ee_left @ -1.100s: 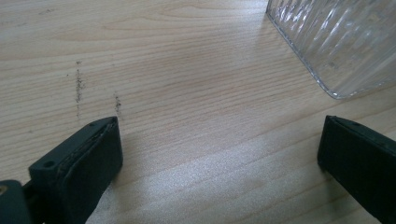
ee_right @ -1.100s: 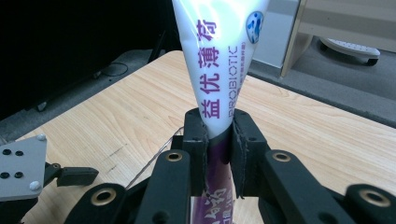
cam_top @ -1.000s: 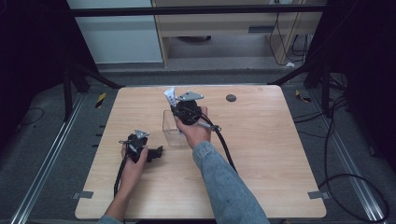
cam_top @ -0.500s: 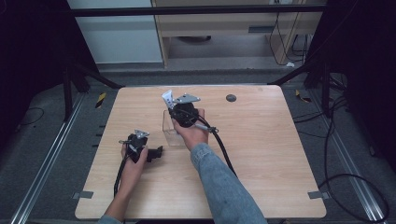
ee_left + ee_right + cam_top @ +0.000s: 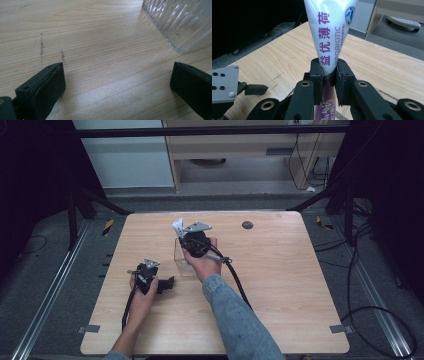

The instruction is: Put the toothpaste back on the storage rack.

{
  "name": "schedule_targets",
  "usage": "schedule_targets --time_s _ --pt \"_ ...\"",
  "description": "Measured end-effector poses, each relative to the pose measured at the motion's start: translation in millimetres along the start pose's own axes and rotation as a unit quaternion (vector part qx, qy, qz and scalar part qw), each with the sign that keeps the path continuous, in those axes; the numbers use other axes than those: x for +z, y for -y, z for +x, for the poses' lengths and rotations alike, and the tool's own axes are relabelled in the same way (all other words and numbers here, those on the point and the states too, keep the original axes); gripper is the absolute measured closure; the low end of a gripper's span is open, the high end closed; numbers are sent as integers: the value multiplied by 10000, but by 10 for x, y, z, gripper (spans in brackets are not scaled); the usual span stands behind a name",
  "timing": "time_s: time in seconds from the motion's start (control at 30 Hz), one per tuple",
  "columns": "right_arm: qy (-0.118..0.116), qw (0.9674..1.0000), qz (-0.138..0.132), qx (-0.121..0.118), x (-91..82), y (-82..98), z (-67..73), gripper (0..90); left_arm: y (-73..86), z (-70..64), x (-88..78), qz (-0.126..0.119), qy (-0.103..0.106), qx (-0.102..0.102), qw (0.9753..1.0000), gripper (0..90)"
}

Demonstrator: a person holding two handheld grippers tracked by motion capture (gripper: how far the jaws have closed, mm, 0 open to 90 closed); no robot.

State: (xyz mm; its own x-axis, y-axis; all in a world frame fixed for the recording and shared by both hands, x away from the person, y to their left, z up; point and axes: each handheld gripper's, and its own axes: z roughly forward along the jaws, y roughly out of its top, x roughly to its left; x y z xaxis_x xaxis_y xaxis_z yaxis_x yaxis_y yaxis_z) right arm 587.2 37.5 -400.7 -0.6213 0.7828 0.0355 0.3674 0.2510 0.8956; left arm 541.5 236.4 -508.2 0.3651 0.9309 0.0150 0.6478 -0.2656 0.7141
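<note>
My right gripper [image 5: 329,72] is shut on a white toothpaste tube [image 5: 332,30] with purple print, pinching it partway along; the flat end points up. In the high view the right gripper [image 5: 183,234] holds the tube [image 5: 178,225] upright over a clear ribbed container [image 5: 183,263] near the table's middle. My left gripper [image 5: 168,283] rests low on the table to the left of the container, jaws pointing right. Its jaws [image 5: 117,82] stand wide open over bare wood, and a corner of the container [image 5: 182,22] lies just ahead of them.
The wooden table [image 5: 280,285] has a small dark round spot [image 5: 247,225] at the back right. Cables trail from both grippers toward the front edge. Dark floor, metal rails and cables surround the table; a cabinet stands behind it.
The right gripper with the tube has shifted slightly left over the container. The left gripper has kept still.
</note>
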Motion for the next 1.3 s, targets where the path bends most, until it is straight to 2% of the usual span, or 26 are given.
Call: schedule_targets --time_s 1.17,1.3 --pt "26 9999 132 -9 132 -36 68 778 -1 3 1 2 11 10 10000 0" --pt "71 9998 109 125 148 -48 53 778 -1 3 1 4 11 11 10000 0"
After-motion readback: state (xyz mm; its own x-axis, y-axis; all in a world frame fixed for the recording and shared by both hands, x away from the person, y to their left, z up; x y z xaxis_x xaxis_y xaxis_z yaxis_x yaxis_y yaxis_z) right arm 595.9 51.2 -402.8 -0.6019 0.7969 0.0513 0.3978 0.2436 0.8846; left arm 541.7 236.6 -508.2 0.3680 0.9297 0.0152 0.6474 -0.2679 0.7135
